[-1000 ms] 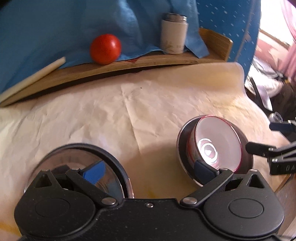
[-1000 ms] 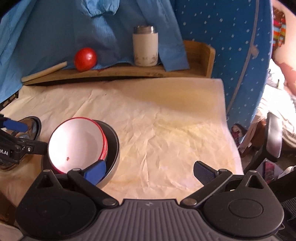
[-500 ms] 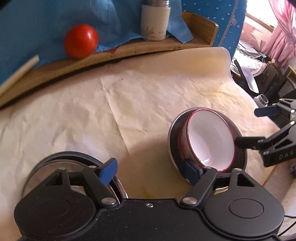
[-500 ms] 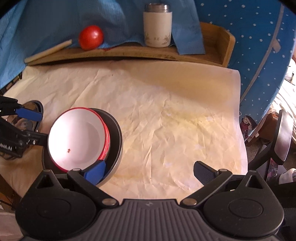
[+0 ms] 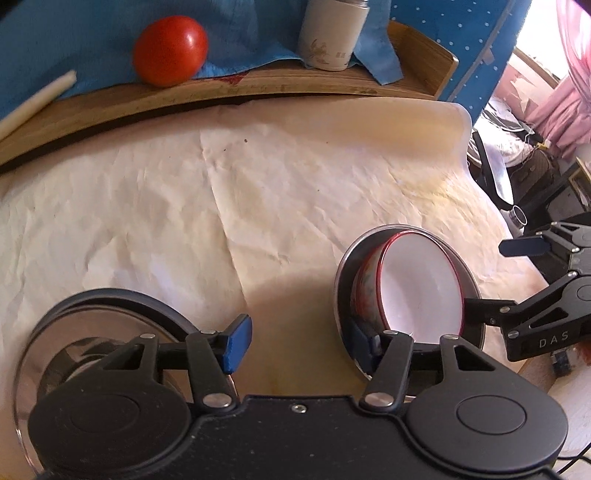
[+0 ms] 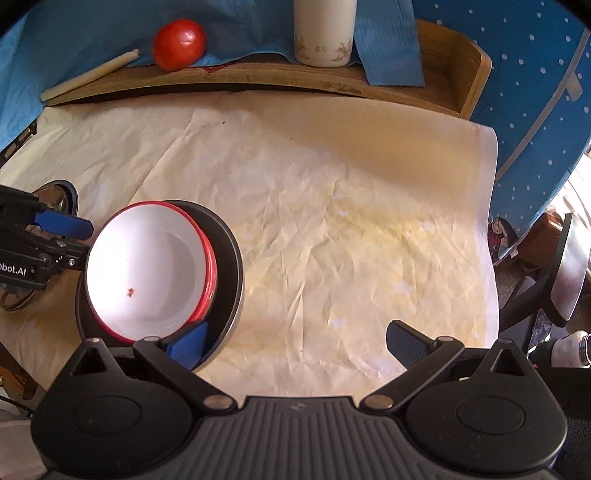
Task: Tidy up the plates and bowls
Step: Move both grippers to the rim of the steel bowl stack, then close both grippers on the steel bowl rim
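Note:
A red-rimmed white bowl (image 6: 147, 269) sits tilted inside a dark metal plate (image 6: 227, 258) on the cream paper. It also shows in the left wrist view (image 5: 421, 288), in the plate (image 5: 345, 280). A shiny steel plate (image 5: 92, 332) lies at the lower left of that view; it also shows at the left of the right wrist view (image 6: 55, 195). My left gripper (image 5: 299, 343) is open, its right finger at the near rim of the bowl's plate. My right gripper (image 6: 295, 339) is open, its left finger (image 6: 188, 343) at the dark plate's near rim.
A wooden shelf (image 6: 258, 77) runs along the back with a red tomato (image 6: 179, 44), a white cup (image 6: 325, 33), a pale stick (image 6: 88, 74) and blue cloth (image 6: 388, 40). The paper's right edge (image 6: 491, 229) drops off to a chair and clutter.
The left gripper has moved forward and right off the steel plate, and its fingers have come closer together. The right gripper has moved forward over the table.

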The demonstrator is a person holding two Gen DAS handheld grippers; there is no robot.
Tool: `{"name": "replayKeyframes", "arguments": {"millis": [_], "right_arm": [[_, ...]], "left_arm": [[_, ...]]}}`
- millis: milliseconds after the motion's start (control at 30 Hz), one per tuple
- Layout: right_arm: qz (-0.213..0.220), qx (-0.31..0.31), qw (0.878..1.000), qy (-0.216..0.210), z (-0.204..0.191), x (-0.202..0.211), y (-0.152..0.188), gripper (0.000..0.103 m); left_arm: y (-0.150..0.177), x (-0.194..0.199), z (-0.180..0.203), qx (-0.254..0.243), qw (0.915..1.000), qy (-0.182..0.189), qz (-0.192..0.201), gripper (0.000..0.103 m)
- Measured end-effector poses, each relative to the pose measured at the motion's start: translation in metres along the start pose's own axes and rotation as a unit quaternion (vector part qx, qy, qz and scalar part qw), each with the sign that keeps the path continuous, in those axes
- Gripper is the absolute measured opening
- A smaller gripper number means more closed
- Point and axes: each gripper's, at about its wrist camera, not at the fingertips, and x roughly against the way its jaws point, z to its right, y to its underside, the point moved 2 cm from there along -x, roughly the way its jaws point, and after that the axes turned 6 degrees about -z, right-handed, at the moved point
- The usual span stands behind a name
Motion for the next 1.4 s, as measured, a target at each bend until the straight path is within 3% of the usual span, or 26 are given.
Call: {"name": "replayKeyframes", "arguments": {"millis": [133,433,500,833,1167,1300,1400], "right_arm": [[-0.023,-0.023,0.999,-0.008,0.003,-0.005,-0.003,0.100],[-0.051,-0.066,0.994,-0.066,0.008,-0.012,-0.005,0.075],[-0.053,-0.068,0.993,-0.077,0.007,-0.012,-0.005,0.066],[-0.076,-0.070,0.991,-0.086,0.004,-0.015,-0.010,0.063],[-0.071,-0.127,0.983,-0.110,0.008,-0.019,0.000,0.062],[-0.058,-0.141,0.982,-0.111,0.009,-0.018,0.005,0.060],[-0.069,-0.162,0.975,-0.135,0.012,-0.018,0.006,0.044]], "left_arm": [[0.000,-0.002,0.001,0.010,0.9999,-0.001,-0.002,0.055],[-0.001,-0.008,0.000,0.034,0.9994,0.007,-0.007,0.050],[-0.002,-0.009,-0.001,0.040,0.9991,0.010,-0.009,0.050],[-0.002,-0.013,-0.009,0.079,0.9964,0.026,-0.016,0.050],[0.001,-0.011,-0.005,0.067,0.9976,0.020,0.002,0.049],[0.004,-0.009,-0.003,0.062,0.9977,0.025,0.010,0.038],[0.004,-0.008,0.005,0.050,0.9982,0.031,0.015,0.023]]}}
